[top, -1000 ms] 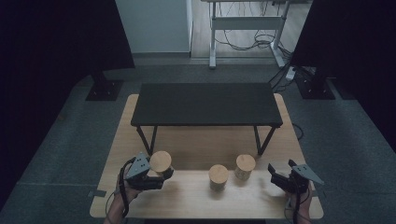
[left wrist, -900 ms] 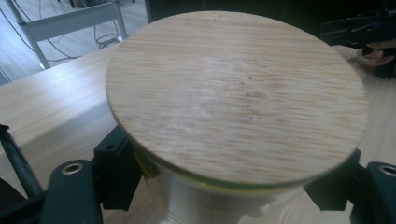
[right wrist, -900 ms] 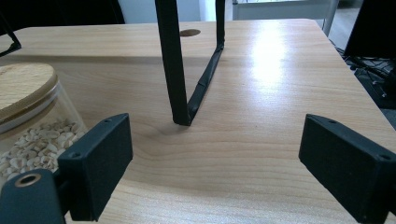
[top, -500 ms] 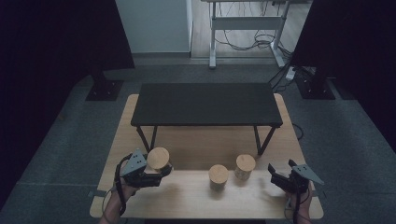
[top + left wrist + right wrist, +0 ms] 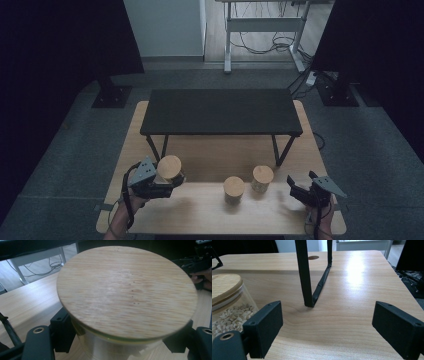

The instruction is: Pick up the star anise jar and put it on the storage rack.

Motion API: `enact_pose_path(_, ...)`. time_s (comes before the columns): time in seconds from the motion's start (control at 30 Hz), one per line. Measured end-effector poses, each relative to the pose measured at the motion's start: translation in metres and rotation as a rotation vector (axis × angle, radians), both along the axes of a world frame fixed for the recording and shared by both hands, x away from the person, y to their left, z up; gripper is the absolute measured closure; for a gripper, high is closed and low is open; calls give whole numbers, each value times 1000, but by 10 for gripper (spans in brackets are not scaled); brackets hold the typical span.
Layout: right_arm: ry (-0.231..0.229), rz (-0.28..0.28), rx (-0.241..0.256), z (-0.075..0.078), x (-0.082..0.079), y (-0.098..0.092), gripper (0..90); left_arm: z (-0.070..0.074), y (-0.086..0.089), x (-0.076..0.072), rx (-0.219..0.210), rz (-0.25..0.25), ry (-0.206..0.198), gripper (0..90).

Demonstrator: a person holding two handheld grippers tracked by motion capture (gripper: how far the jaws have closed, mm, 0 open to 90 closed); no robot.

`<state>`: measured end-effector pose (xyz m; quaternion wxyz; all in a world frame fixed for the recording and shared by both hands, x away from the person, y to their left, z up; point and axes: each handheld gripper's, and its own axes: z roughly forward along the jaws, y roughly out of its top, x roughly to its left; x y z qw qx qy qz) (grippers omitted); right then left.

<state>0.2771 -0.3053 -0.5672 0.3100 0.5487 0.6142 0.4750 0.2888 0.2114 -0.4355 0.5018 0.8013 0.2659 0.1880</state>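
A jar (image 5: 170,169) is clamped in the left gripper (image 5: 159,183) near the table's (image 5: 210,220) front left corner; in the left gripper view its wooden lid (image 5: 127,292) hides the contents, and the glass body is cut off below. Compared with 0.5 s ago, the jar is tilted slightly more. The right gripper (image 5: 301,192) is held with jaws apart near the front right corner, unchanged. 2 other jars (image 5: 233,189) (image 5: 262,178) stand between them, the nearer cut off in the right gripper view.
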Motion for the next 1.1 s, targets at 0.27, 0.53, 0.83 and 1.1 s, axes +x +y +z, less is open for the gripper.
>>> enact_pose_path(0.27,0,-1,0,0,0,0,90,4,-1,1,5,-5,-1,248)
enact_pose_path(0.53,0,0,-1,0,0,0,89,10,-3,2,11,-15,-5,248)
enact_pose_path(0.83,1,-1,-1,0,0,0,90,18,-4,2,10,-21,-13,248)
enact_pose_path(1.1,1,-1,-1,0,0,0,89,22,-4,4,12,-23,-12,248)
